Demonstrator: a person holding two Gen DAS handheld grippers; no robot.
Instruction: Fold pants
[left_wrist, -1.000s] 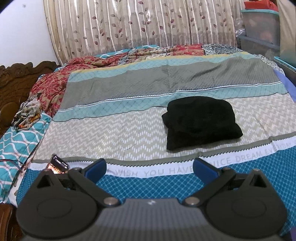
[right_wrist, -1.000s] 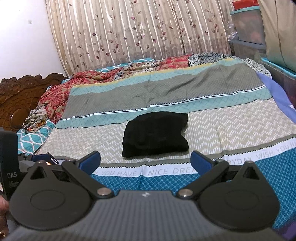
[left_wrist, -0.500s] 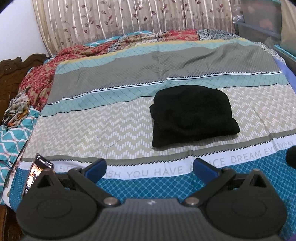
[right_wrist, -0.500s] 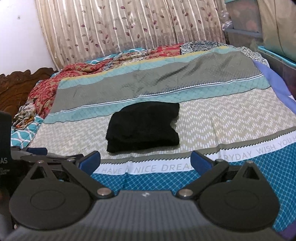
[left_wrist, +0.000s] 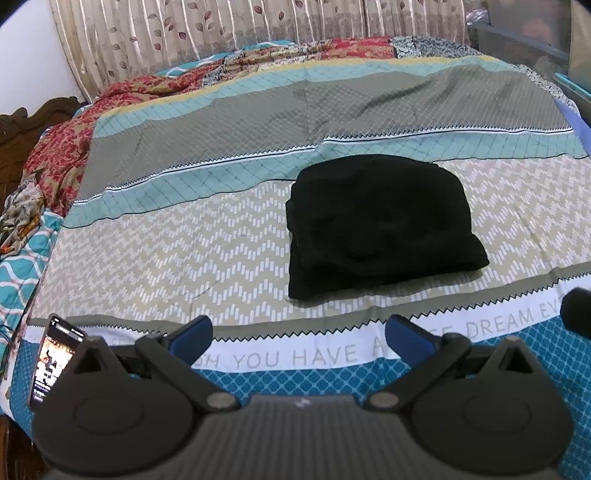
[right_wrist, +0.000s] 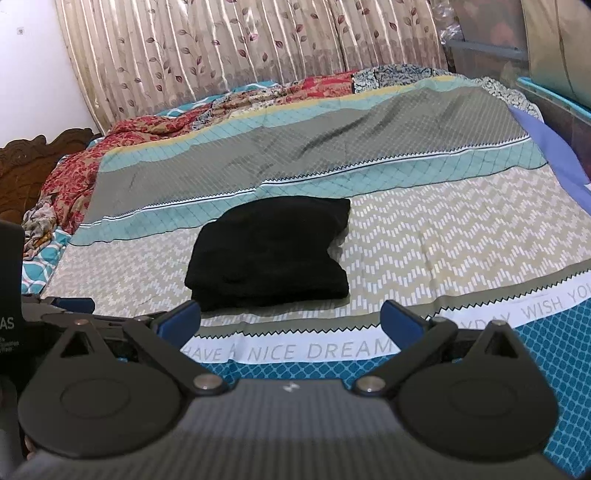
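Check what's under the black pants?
The folded black pants lie on the bedsheet's beige zigzag band, far edge near the teal stripe. Whatever is beneath them stays hidden.

The phone (left_wrist: 55, 363) is half hidden behind the left gripper's housing, its screen too small to read. The sheet's (left_wrist: 229, 258) printed line is broken by the blue fingertips (left_wrist: 192, 334) and cut at the right edge. A dark blurred shape (left_wrist: 577, 314) pokes in at that edge, unidentifiable. In the right wrist view, a black block (right_wrist: 10, 295) is cropped by the left border, its lettering partial, and the bins (right_wrist: 554, 88) run off-frame
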